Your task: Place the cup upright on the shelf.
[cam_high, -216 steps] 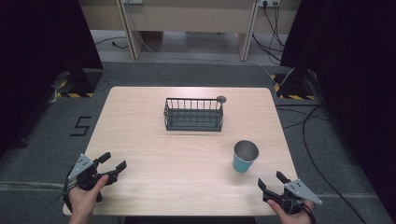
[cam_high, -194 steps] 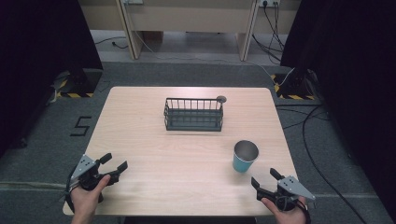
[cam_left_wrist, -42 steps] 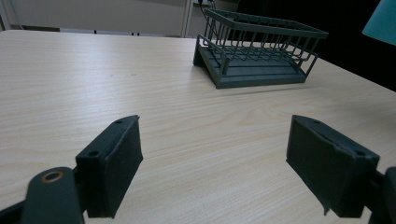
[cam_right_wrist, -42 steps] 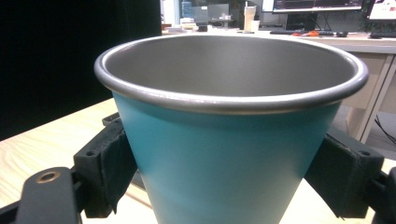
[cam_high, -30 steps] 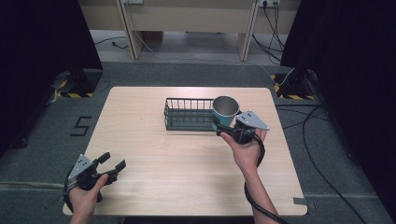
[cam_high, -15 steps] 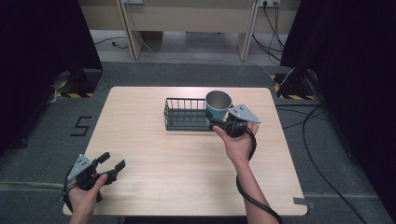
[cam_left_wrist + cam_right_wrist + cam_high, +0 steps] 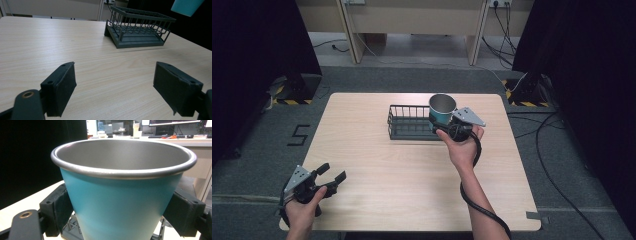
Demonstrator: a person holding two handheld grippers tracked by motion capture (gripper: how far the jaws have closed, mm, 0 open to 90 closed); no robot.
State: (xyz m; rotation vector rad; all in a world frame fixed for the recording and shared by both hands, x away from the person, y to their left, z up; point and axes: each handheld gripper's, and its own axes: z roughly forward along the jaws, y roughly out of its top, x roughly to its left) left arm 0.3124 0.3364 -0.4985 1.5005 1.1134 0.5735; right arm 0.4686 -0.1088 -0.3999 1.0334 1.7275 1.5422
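Teal cup [image 7: 442, 110] with bare metal inside and a rolled steel rim is up off the tabletop [image 7: 377, 165], pinched in the right claw [image 7: 446, 126]. From the right gripper view the two black pads [image 7: 58, 207] press on opposite sides of the cup's wall [image 7: 120, 207], low on the body, cup upright with its mouth up. From the high view it hangs over the right end of the dark wire basket [image 7: 409, 122], above the basket's rim; can't tell if the base clears the wires or touches them. The wire bars also show under the cup in the right gripper view [image 7: 75, 230].

Right hand [image 7: 462, 147] reaches in from the near side, cable trailing back along the forearm. Grey three-cornered plate [image 7: 469, 116] sits on top of that gripper, just right of the cup.

Left claw [image 7: 329, 175] is down at the near left corner of the tabletop, jaws spread wide, nothing between them. Left gripper view: pale wood grain between the pads [image 7: 62, 87], basket [image 7: 140, 32] well ahead of them, the cup's teal bottom [image 7: 187, 6] hanging above the basket's far right end.

Basket sits mid-tabletop toward the far edge, empty as far as I can see.
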